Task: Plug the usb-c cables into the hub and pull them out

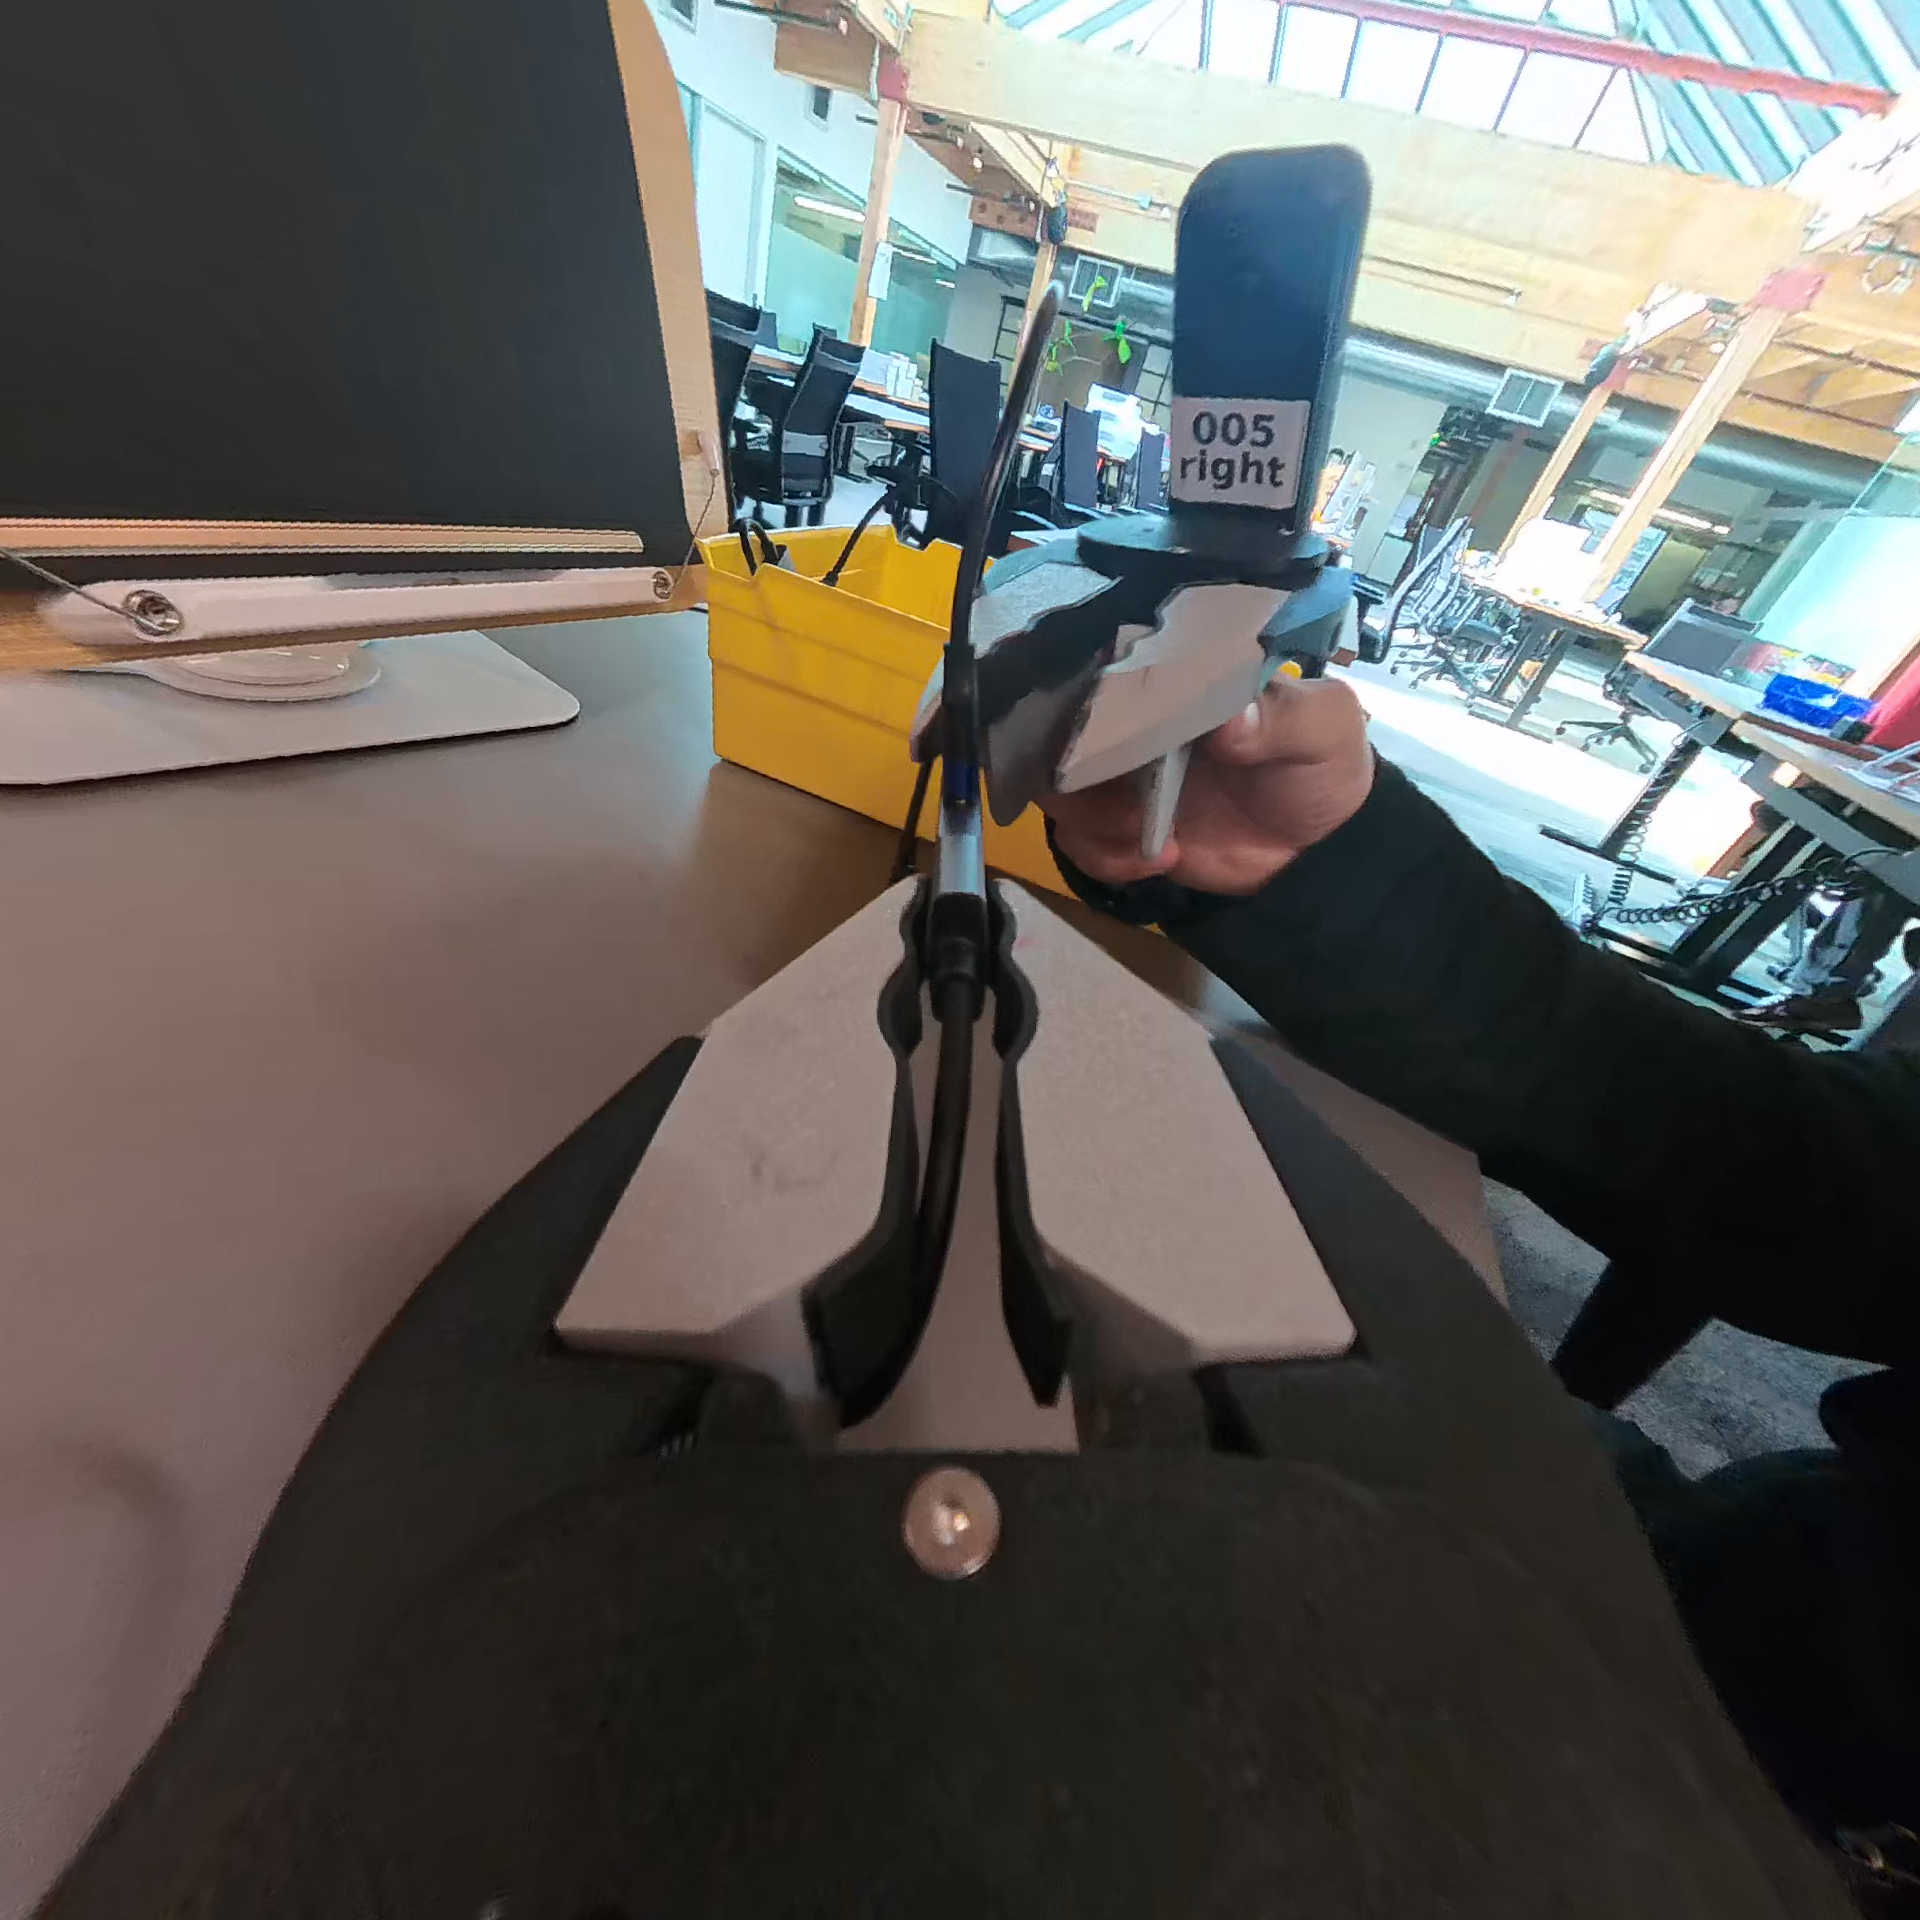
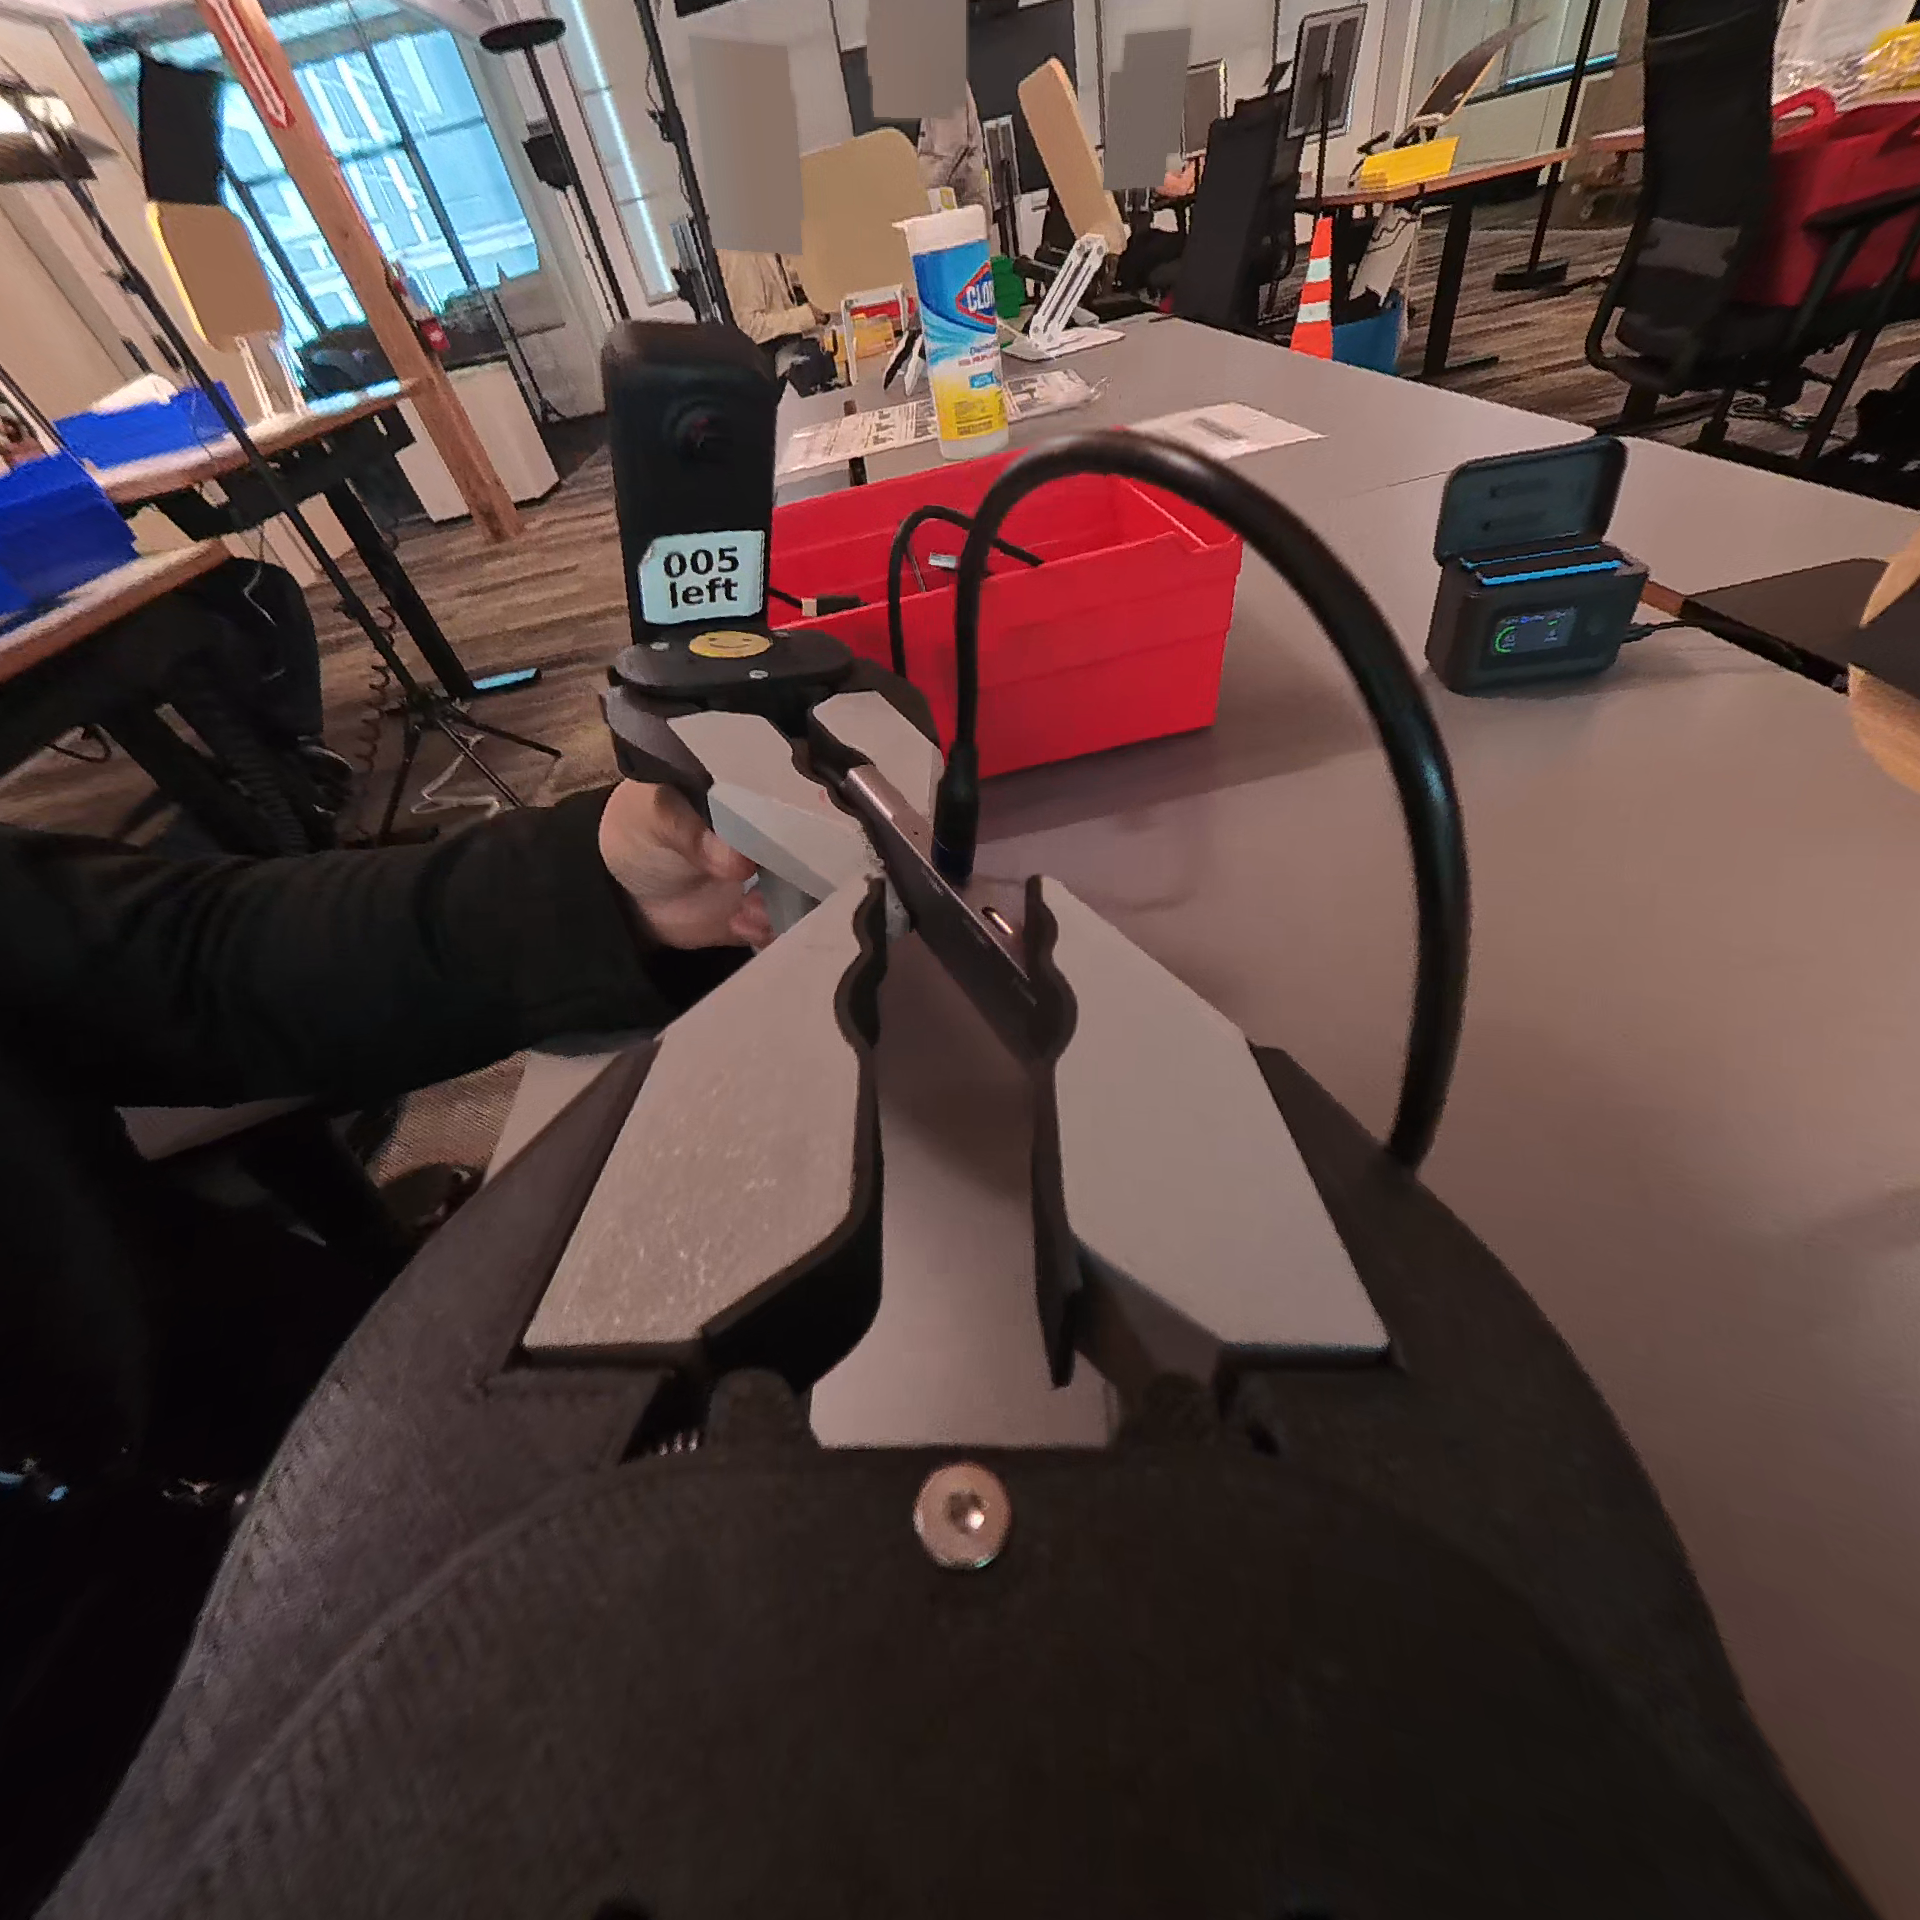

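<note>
My left gripper (image 1: pixel 956 906) is shut on the cable end of a thin grey hub (image 1: pixel 958 852) and holds it above the grey table. The hub's own black lead runs back between the fingers. In the right wrist view the hub (image 2: pixel 971 935) slants from the left gripper (image 2: pixel 821 753) into the gap of my right gripper (image 2: pixel 956 904). The right jaws stand a little apart around the hub's free end. A black USB-C plug with a blue ring (image 2: pixel 954 816) sits in the hub's side just past my right fingertips. Its cable (image 2: pixel 1439 790) arcs up and back past my right gripper (image 1: pixel 961 769).
A red bin (image 2: pixel 1122 644) holding more cables stands behind the hub. A yellow bin (image 1: pixel 821 665) sits at the table's far edge by a monitor (image 1: pixel 312 260) on a white base. A dark charging case (image 2: pixel 1527 613) and a wipes canister (image 2: pixel 961 332) are farther off. The tips of both grippers are at nearly the same place. Both grippers' tips are roughly 35 cm from the dark charging case (image 2: pixel 1527 613).
</note>
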